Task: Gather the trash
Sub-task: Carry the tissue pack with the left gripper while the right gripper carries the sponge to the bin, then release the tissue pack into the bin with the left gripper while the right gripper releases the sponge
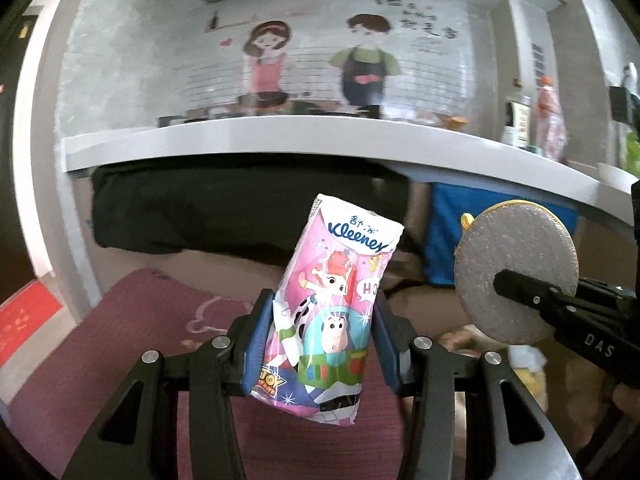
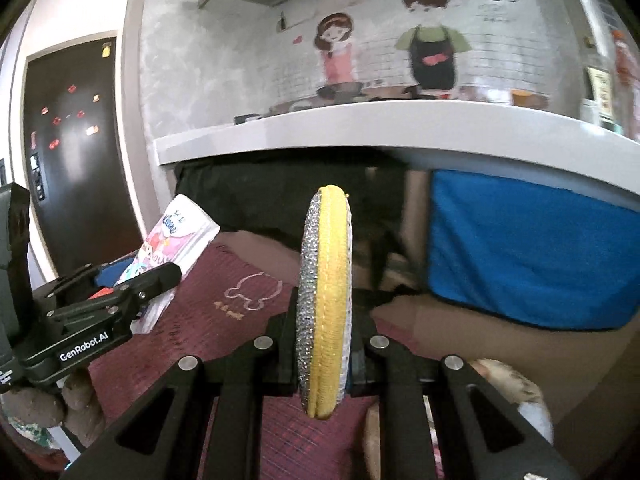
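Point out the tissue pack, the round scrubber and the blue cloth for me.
tissue pack [image 1: 332, 292]: left wrist view, on the printed front between the fingers.
round scrubber [image 2: 325, 304]: right wrist view, on its yellow edge.
blue cloth [image 2: 520, 248]: right wrist view, on the middle of the fabric under the counter.

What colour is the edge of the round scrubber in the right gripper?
Yellow, with a silver glittery face on one side of the round scrubber; right wrist view shows it best.

Right gripper [image 2: 325, 344] clamped on a round scouring pad [image 2: 325, 304], held edge-on and upright: silver glitter face left, yellow rim centre. Left gripper [image 2: 160, 280] at near left grips a pink tissue pack [image 2: 176, 240]. Maroon mat [image 2: 240, 280] below, white worktop [image 2: 360, 128] far, blue cloth [image 2: 520, 260] hanging right.
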